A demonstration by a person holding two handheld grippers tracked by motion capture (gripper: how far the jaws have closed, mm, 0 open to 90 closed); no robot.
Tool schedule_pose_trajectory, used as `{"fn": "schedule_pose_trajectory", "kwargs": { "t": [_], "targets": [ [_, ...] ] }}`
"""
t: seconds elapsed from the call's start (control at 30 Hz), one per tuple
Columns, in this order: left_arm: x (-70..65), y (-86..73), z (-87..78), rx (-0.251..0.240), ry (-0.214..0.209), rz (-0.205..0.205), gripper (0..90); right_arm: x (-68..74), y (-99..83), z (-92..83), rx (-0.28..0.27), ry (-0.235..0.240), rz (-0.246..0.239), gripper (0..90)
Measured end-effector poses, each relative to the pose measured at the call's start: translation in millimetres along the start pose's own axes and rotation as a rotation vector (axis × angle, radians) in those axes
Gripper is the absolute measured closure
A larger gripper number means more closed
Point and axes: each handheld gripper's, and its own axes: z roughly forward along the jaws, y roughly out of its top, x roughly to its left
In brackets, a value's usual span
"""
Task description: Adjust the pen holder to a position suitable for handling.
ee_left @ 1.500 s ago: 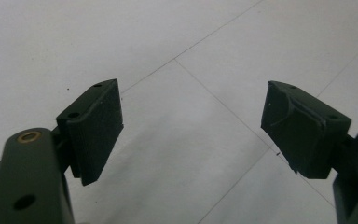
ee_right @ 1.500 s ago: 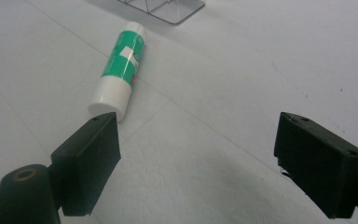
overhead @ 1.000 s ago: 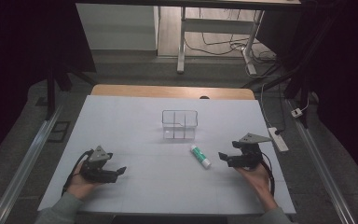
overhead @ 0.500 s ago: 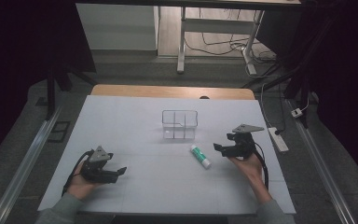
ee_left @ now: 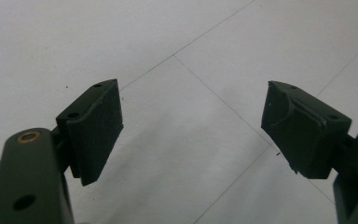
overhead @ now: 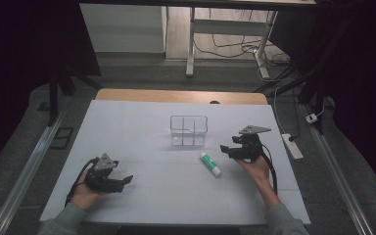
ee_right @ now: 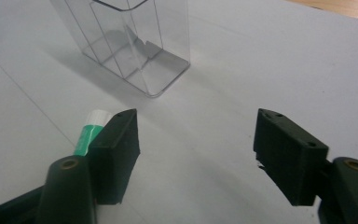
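High overhead plus two close tong-mounted views, shared table (overhead: 147, 147).

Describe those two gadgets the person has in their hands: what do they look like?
Each is a black hand-held tool. The left gripper and right gripper both carry a grey three-cornered plate on top and trail a black cable. Up close, the left gripper's fingers are blocky, matt dark pads on arms with brass-coloured pivot pins. The person wears grey-green sleeves.

No legible txt, labels or nos. anywhere, incl. on the tube (overhead: 210, 163).
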Motion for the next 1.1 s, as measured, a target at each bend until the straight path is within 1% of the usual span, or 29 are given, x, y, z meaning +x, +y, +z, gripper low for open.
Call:
{"fn": "schedule_pose_trajectory", "kwargs": {
  "t": [0.03, 0.07, 0.13, 0.23, 0.27, 0.3, 0.37, 0.4, 0.43, 0.47, 0.5, 0.67, 0.7, 0.73, 0.8, 0.87, 1.07, 1.1],
  "targets": [
    [0.2, 0.0, 0.0, 0.000, 0.000, -0.001, 20.5, 0.1, 0.9, 1.7, 0.013, -0.003, -0.004, 33.0],
    [0.3, 0.0, 0.2, 0.000, -0.001, -0.001, 20.5, 0.7, 2.3, 5.2, 0.018, -0.003, -0.009, 36.6],
    [0.2, 0.1, 0.3, 0.001, -0.001, 0.000, 20.5, 1.0, 3.2, 6.5, 0.020, 0.002, -0.010, 37.9],
    [-0.1, 0.0, 0.4, 0.003, -0.001, 0.001, 20.5, 3.1, 6.2, 11.6, 0.027, 0.006, -0.018, 42.3],
    [-0.1, 0.0, 0.4, 0.002, -0.001, 0.001, 20.5, 4.0, 8.3, 14.5, 0.036, 0.005, -0.028, 45.5],
    [0.0, 0.0, 0.4, 0.002, -0.001, 0.000, 20.5, 4.6, 8.8, 16.4, 0.029, 0.009, -0.028, 48.1],
    [0.3, -0.1, 0.9, 0.003, -0.002, -0.001, 20.5, 5.5, 9.8, 19.4, 0.027, -0.005, -0.033, 52.6],
    [0.4, -0.1, 1.2, 0.004, -0.002, 0.000, 20.5, 5.5, 9.8, 19.4, 0.027, -0.005, -0.033, 52.6],
    [0.3, -0.1, 1.4, 0.004, -0.003, -0.001, 20.6, 5.8, 11.2, 23.0, 0.037, -0.013, -0.035, 56.9],
    [0.3, -0.1, 1.4, 0.005, -0.003, 0.000, 20.6, 5.8, 11.2, 23.0, 0.037, -0.013, -0.035, 56.9],
    [0.2, -0.1, 1.4, 0.005, -0.004, 0.001, 20.5, 6.4, 12.8, 26.3, 0.037, -0.010, -0.036, 63.3],
    [0.3, -0.2, 1.5, 0.006, -0.005, 0.001, 20.6, 9.6, 16.5, 37.1, 0.029, -0.005, -0.028, 81.6],
    [0.2, -0.2, 1.4, 0.006, -0.005, 0.002, 20.6, 10.5, 17.7, 39.0, 0.038, -0.007, -0.035, 84.9],
    [0.2, -0.3, 1.4, 0.006, -0.005, 0.002, 20.6, 11.4, 18.7, 41.2, 0.036, -0.008, -0.038, 88.7],
    [0.1, -0.3, 1.5, 0.008, -0.005, 0.003, 20.6, 12.6, 20.2, 44.1, 0.026, -0.007, -0.044, 89.3],
    [0.0, -0.3, 1.8, 0.009, -0.006, 0.003, 20.7, 13.3, 22.4, 47.6, 0.036, -0.009, -0.042, 89.3],
    [-0.2, 0.1, 2.1, 0.008, -0.003, 0.005, 20.9, 14.6, 27.6, 56.3, 0.035, -0.008, -0.039, 89.3],
    [-0.2, 0.1, 2.2, 0.008, -0.003, 0.005, 20.9, 14.8, 29.5, 60.6, 0.033, -0.008, -0.038, 89.3]
  ]
}}
